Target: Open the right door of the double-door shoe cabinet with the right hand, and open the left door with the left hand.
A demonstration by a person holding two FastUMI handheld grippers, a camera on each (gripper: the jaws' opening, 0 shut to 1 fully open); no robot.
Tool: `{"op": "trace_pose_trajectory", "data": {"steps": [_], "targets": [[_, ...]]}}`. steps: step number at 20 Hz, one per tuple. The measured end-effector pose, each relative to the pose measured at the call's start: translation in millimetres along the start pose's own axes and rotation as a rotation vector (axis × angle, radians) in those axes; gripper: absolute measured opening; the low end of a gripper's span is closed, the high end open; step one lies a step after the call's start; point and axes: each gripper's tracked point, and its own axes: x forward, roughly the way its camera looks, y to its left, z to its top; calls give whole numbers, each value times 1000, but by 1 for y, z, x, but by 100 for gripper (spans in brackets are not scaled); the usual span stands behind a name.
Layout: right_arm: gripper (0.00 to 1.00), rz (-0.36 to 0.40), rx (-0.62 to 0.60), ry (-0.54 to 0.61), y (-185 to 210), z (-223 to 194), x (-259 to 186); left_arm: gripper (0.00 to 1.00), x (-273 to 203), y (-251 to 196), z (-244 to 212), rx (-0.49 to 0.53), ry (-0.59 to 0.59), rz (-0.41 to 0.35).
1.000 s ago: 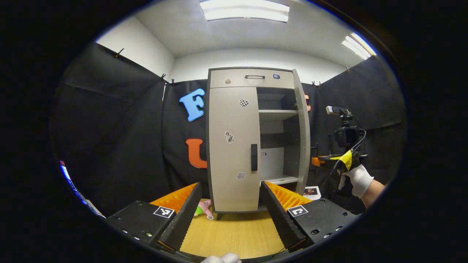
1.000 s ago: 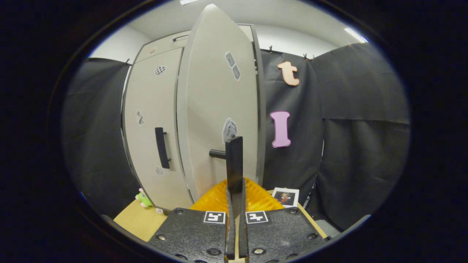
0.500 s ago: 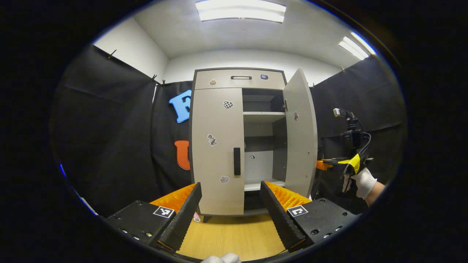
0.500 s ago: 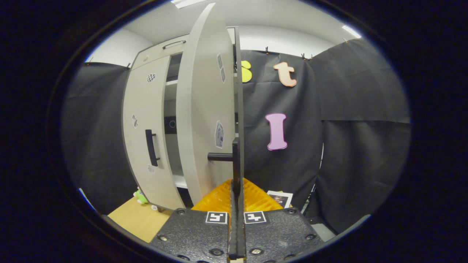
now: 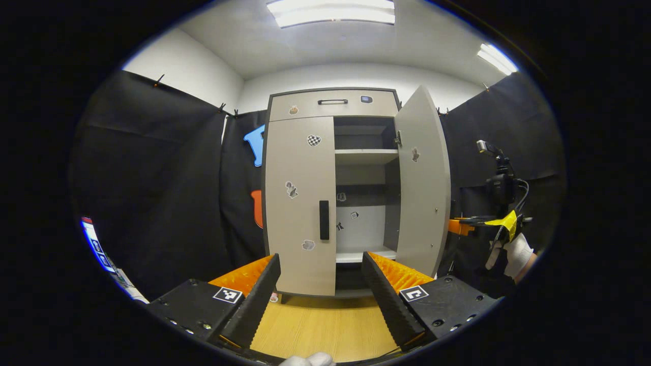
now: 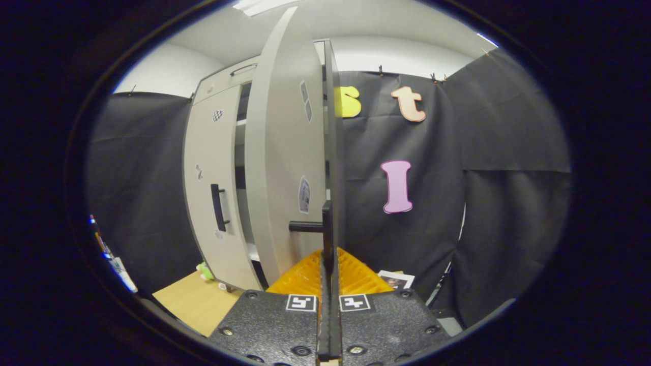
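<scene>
The grey shoe cabinet [image 5: 333, 104] stands straight ahead in the left gripper view. Its left door [image 5: 297, 203] is closed, with a black handle [image 5: 324, 220] at its inner edge. My left gripper [image 5: 321, 258] is open, short of that handle and touching nothing. The right door [image 5: 422, 188] is swung wide, baring the shelves [image 5: 365, 155]. In the right gripper view my right gripper [image 6: 328, 254] is shut on the right door's black handle [image 6: 327, 223], beside the right door [image 6: 285, 168]. A white-gloved hand [image 5: 516, 251] holds that gripper [image 5: 470, 224] at the door's outer side.
The floor [image 5: 325, 330] in front of the cabinet is light wood. A small green plush toy [image 6: 206, 271] lies by the cabinet's left foot. A photo card [image 6: 395, 279] lies on the floor to the right. A camera on a stand [image 5: 501, 183] stands behind the gloved hand.
The right door has swung further open, pulled by my right gripper, which stayed shut on its handle. My left gripper stayed open and now faces the cabinet squarely.
</scene>
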Motion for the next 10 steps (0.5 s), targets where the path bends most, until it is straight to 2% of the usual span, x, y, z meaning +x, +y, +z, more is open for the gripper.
{"op": "trace_pose_trajectory", "data": {"steps": [5,9,10], "targets": [[4,-32,2,5,-3,1,-4,96,-3,6,-1,16,2,13],[20,-88,-3,-16,-7,6,-29,96,4,23,-2,3,12,-7],[28,-116,-5,-22,-10,7,-38,96,7,29,-4,8,15,-9]]}}
